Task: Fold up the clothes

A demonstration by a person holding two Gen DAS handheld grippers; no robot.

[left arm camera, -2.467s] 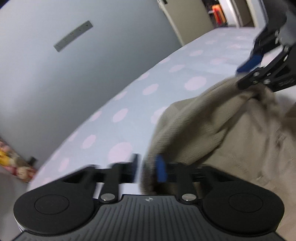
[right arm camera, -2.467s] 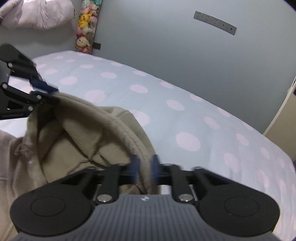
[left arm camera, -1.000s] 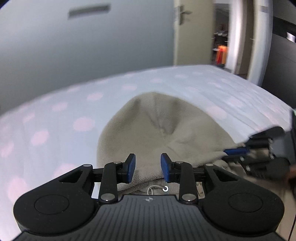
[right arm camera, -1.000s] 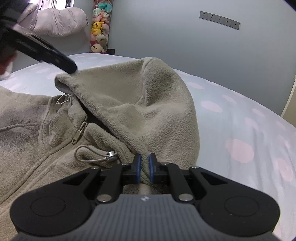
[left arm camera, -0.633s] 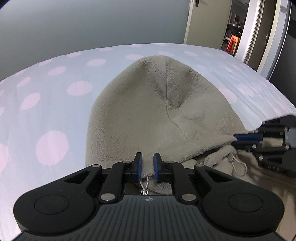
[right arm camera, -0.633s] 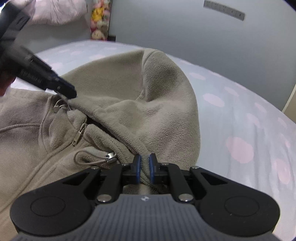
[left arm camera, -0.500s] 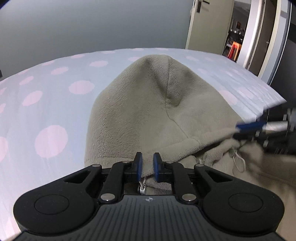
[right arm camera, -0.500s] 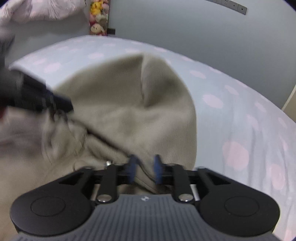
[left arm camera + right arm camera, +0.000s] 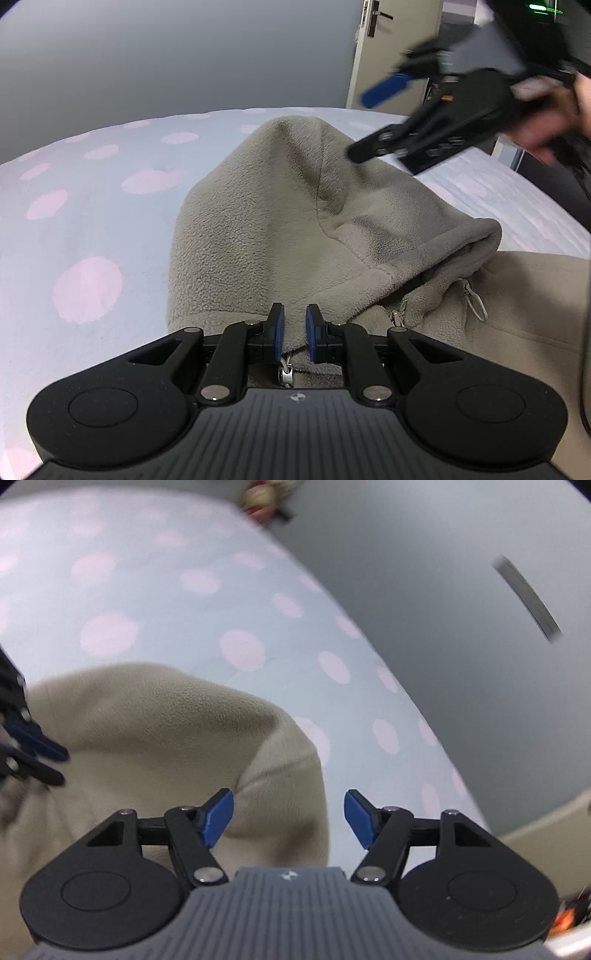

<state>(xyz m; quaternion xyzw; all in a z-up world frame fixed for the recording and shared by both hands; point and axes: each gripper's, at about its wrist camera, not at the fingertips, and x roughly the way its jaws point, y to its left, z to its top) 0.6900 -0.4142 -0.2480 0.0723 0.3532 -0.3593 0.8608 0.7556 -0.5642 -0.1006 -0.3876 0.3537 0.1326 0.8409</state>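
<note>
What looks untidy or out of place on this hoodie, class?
The hood lies smooth on the spotted bedsheet, but its right opening edge is bunched over the collar, and a drawcord toggle sticks out beneath the left claw, which pinches the hem.

Left claw (image 9: 293, 330) pinched, right claw (image 9: 288, 818) spread.

Beige fleece hoodie (image 9: 280, 221) on pale blue bedsheet (image 9: 92, 206) with pink polka dots; black tongs (image 9: 293, 334), blue pads (image 9: 276, 328).
</note>
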